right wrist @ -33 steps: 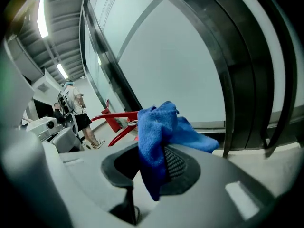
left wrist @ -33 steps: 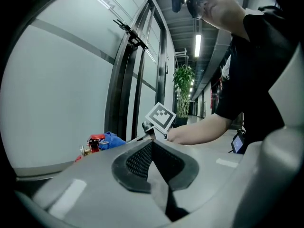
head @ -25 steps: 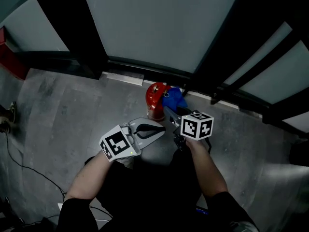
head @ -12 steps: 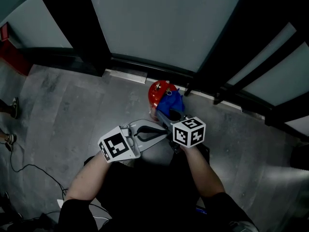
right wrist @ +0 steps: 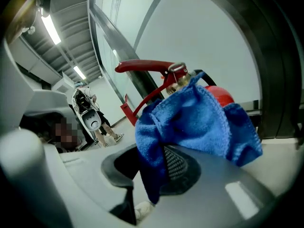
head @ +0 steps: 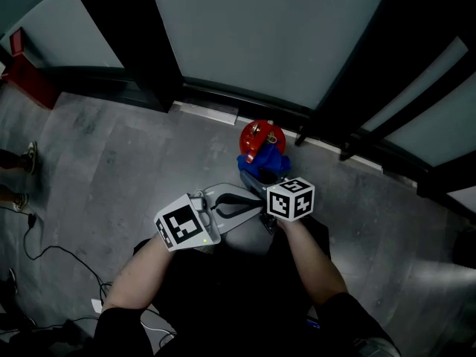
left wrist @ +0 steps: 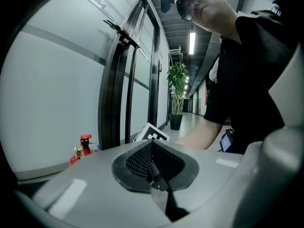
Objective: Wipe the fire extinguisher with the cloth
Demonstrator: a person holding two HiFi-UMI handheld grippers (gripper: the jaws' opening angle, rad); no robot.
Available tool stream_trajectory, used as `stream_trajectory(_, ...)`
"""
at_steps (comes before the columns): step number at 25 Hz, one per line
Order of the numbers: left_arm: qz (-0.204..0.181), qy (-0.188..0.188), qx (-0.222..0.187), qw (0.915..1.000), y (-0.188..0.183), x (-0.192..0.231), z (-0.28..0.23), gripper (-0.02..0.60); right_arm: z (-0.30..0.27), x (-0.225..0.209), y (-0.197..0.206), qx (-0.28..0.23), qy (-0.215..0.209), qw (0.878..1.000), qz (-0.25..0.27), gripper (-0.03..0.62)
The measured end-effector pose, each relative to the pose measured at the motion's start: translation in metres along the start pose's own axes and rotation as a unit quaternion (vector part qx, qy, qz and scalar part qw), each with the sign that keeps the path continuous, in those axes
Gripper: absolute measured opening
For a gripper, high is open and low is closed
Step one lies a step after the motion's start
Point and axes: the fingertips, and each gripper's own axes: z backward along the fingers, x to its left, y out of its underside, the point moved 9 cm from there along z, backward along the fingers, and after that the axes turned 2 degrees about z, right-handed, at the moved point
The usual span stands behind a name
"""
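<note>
A red fire extinguisher [head: 259, 137] stands on the grey floor by the glass wall; its red handle [right wrist: 142, 66] and body [right wrist: 221, 95] show in the right gripper view. My right gripper [head: 262, 180] is shut on a blue cloth [head: 265, 163], which lies against the near side of the extinguisher. The cloth [right wrist: 190, 122] fills the middle of the right gripper view and hangs down between the jaws. My left gripper [head: 242, 201] is shut and holds nothing, low and to the left of the right one. In the left gripper view the extinguisher [left wrist: 83, 148] is small at the left.
Glass panels with black frames [head: 152, 65] run behind the extinguisher. A red object [head: 26, 76] stands at the far left by the wall. Another person's feet [head: 18, 177] and a cable [head: 52, 251] are on the floor at the left.
The right gripper has drawn the blue cloth down from the top of the extinguisher to its near side, so the red head now shows. The left gripper has stayed put.
</note>
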Motion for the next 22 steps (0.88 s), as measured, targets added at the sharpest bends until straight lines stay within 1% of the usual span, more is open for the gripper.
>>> stream_trajectory(3, 0.0, 0.0, 0.003, 1.0, 0.001, -0.003, 0.001, 0.006, -0.004, -0.004, 0.005, 0.006, -0.014, 1.0, 0.0, 0.092)
stream_trajectory(6, -0.002, 0.004, 0.001, 1.0, 0.0, -0.005, 0.0, 0.006, -0.007, -0.01, 0.011, 0.023, -0.025, 0.999, 0.017, 0.092)
stream_trajectory(8, 0.009, 0.007, 0.0, 0.9999, 0.002, -0.005, 0.0, 0.006, -0.009, -0.017, 0.015, 0.036, -0.038, 0.998, 0.026, 0.094)
stream_trajectory(10, 0.031, 0.021, 0.0, 0.9993, 0.005, -0.006, -0.001, 0.008, -0.01, -0.023, 0.018, 0.049, -0.058, 0.997, 0.032, 0.092)
stream_trajectory(11, 0.04, 0.035, 0.003, 0.9986, 0.005, -0.007, -0.002, 0.009, -0.011, -0.026, 0.021, 0.057, -0.065, 0.996, 0.036, 0.094)
stream_trajectory(13, 0.045, 0.068, 0.008, 0.9966, 0.002, -0.009, -0.005, 0.008, -0.011, -0.033, 0.027, 0.074, -0.071, 0.994, 0.042, 0.094)
stream_trajectory(15, 0.053, 0.091, 0.002, 0.9945, 0.0, -0.006, -0.008, 0.009, -0.012, -0.041, 0.034, 0.087, -0.07, 0.993, 0.049, 0.093)
stream_trajectory(17, 0.055, 0.1, 0.001, 0.9935, 0.005, 0.0, -0.008, 0.009, -0.016, -0.048, 0.042, 0.092, -0.073, 0.992, 0.049, 0.094)
stream_trajectory(20, 0.041, 0.107, 0.018, 0.9932, 0.024, 0.005, -0.01, 0.009, -0.025, -0.059, 0.056, 0.089, -0.079, 0.992, 0.041, 0.094)
stream_trajectory(22, 0.043, 0.105, 0.025, 0.9932, 0.039, 0.01, -0.011, 0.009, -0.031, -0.066, 0.065, 0.09, -0.076, 0.992, 0.043, 0.094)
